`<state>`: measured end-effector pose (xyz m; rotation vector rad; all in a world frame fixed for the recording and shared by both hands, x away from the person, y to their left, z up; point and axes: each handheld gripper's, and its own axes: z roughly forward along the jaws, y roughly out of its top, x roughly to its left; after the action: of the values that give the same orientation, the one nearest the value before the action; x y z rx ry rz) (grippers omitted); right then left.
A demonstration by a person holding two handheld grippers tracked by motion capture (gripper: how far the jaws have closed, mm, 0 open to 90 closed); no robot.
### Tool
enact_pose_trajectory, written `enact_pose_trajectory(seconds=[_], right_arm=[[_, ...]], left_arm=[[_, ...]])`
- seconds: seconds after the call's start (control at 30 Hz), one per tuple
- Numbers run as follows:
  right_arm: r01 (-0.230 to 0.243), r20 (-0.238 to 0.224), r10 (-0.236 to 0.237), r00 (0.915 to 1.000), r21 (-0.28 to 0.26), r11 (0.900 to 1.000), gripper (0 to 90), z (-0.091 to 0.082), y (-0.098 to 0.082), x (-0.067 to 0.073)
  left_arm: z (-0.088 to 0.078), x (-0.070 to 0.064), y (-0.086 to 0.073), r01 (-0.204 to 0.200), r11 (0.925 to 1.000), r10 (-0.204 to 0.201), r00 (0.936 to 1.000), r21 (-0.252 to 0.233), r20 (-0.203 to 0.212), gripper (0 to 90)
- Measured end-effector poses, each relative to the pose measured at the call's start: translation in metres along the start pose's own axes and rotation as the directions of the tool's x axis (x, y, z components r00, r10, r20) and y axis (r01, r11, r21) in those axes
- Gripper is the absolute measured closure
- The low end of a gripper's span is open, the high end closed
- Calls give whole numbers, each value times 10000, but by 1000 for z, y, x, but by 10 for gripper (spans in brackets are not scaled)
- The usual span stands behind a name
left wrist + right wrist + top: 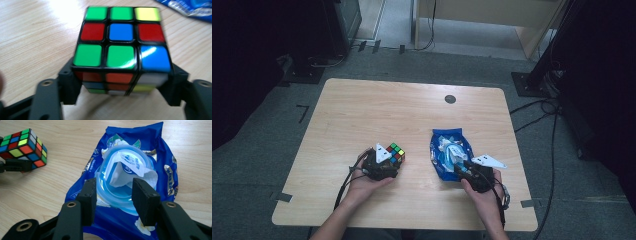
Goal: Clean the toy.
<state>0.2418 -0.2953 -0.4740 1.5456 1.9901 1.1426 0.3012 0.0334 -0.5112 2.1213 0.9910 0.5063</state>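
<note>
A scrambled Rubik's cube sits at the table's front left, between the jaws of my left gripper, whose pads press on its two sides. The right gripper view shows the cube at top left, with a left jaw across its lower edge. A blue wet-wipes pack lies at the front right, its round clear lid raised and a white wipe sticking out. My right gripper straddles the lid's near rim, jaws partly closed. I cannot tell if the pads press on it.
The wooden table has a small black round disc near its back edge. Cables and a black stand are on the grey floor to the right. Dark furniture stands at the back left.
</note>
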Motion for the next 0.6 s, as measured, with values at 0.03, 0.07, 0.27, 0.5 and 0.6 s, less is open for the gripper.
enact_pose_trajectory(seconds=[0.03, 0.07, 0.27, 0.5, 0.6], right_arm=[[0, 0, 0, 10000, 0, 10000, 562, 0, 0, 0], [-22, -7, 22, 10000, -58, 10000, 560, -1, 0, 0], [-124, 43, 124, 9999, -56, 9999, 552, 1, 1, -2], [-32, 181, 32, 9998, -33, 10000, 563, 3, -1, -2], [-64, 319, 62, 9995, 48, 10000, 574, 3, -1, -2]], left_arm=[[-3, -2, -1, 26, 9999, -25, 10000, -101, 82, 325], [-6, -6, -3, -30, 10000, 29, 10000, -85, -62, 315], [4, -11, -2, 632, 9969, -612, 9972, 478, -425, 202], [12, -8, 7, 1109, 9912, -1075, 9930, 729, -489, 305], [14, -8, 9, 941, 9929, -907, 9947, 723, -490, 334]])
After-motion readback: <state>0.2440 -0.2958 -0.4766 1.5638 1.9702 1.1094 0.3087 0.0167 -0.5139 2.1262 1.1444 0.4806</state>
